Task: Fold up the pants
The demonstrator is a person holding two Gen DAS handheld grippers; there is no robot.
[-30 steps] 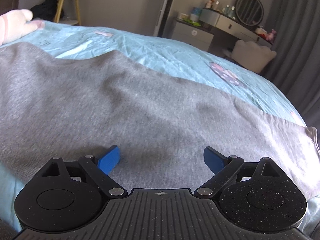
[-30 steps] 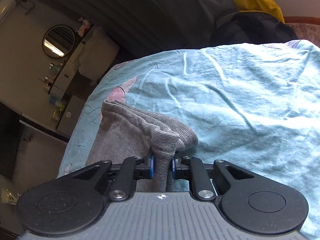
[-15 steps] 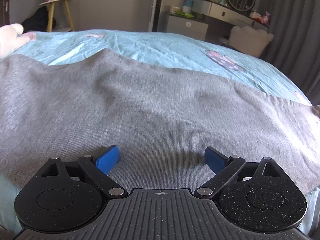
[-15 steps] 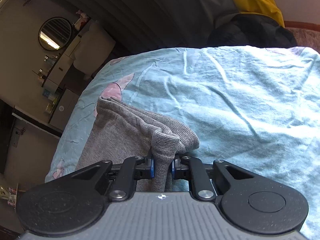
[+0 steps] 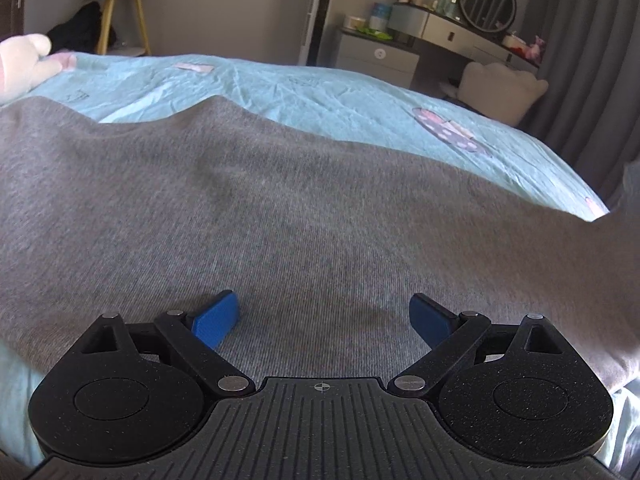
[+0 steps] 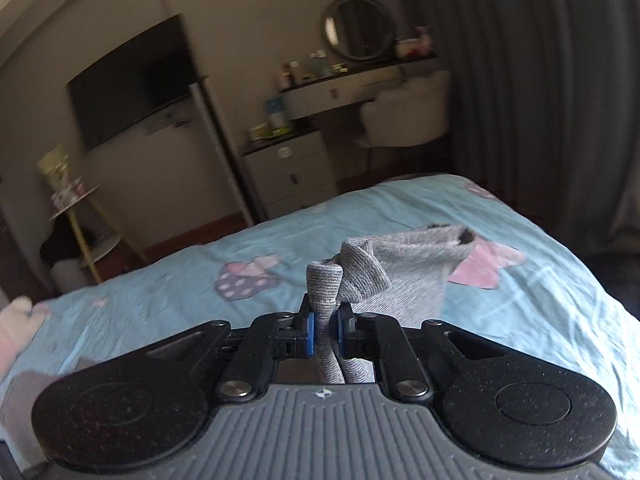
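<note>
The right tool (image 6: 324,330) has its blue pads closed tight on a bunched end of the grey knitted cotton pants (image 6: 404,280), most likely a ribbed cuff or leg hem. That end is lifted clear of the light blue patterned bed sheet (image 6: 540,308); the folded fabric stands up out of the pinch and trails off to the right and away from the tool. This view is tilted and somewhat blurred, with the tool held above the bed and pointing toward the white vanity dresser with the round mirror (image 6: 360,80).

The left tool (image 5: 324,322) is spread wide and grips nothing. Its two blue pads (image 5: 218,322) sit low on the pants (image 5: 280,208), apparently resting on the cloth. From this tool the garment runs crosswise, its long axis left to right across the bed (image 5: 320,96), with the flat grey panel filling the view ahead and the far edge bordering bare sheet. At the right edge of that view the fabric rises off the bed, which I judge to be the stretch leading up to the right tool's grip.

So the coming move seems to turn on this: the raised end lies to the right of the left tool and would travel along the long axis toward it, the left tool marking or pinning the fold line. The right tool is the one carrying; the left is nearer the body of the pants.
</note>
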